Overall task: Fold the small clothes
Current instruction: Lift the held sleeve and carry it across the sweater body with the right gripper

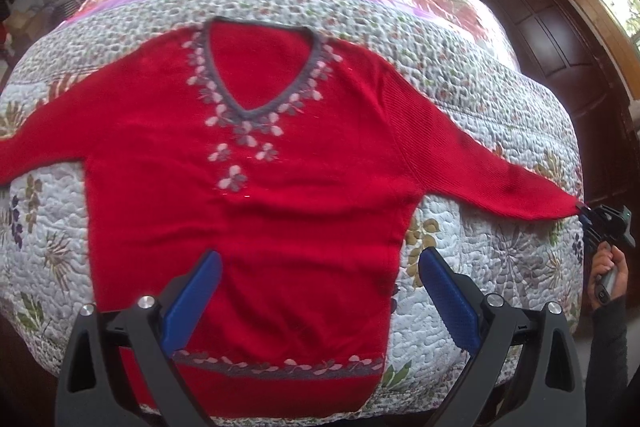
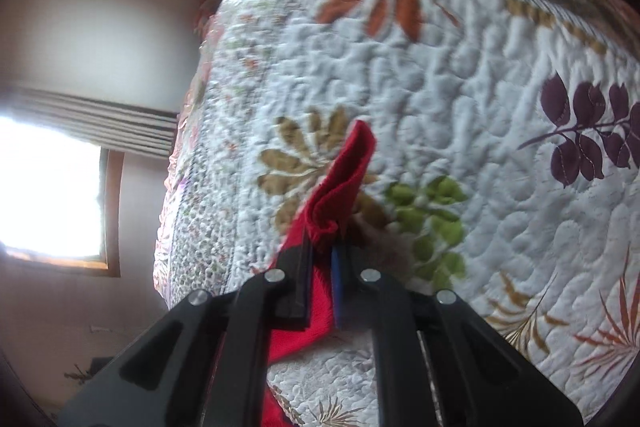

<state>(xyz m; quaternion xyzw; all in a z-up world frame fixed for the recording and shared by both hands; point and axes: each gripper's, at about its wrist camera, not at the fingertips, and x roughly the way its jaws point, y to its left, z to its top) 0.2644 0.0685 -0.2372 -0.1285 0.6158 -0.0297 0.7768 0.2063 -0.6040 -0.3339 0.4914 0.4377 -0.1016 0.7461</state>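
A small red knitted sweater (image 1: 248, 211) with a grey V-neck and a flower trim lies flat, face up, on the quilted bed, both sleeves spread out. My left gripper (image 1: 320, 267) hovers open over the sweater's lower body, its blue pads wide apart with nothing between them. At the far right of the left wrist view, my right gripper (image 1: 588, 217) pinches the cuff of the right sleeve (image 1: 500, 179). In the right wrist view that gripper (image 2: 322, 247) is shut on the bunched red cuff (image 2: 340, 187), held just above the quilt.
The floral quilt (image 1: 480, 267) covers the bed, whose near edge drops off below the sweater's hem. A person's hand (image 1: 608, 271) and dark sleeve hold the right gripper. A dark wooden wardrobe (image 1: 560, 39) stands at the right, and a bright window (image 2: 48, 183) lies beyond the bed.
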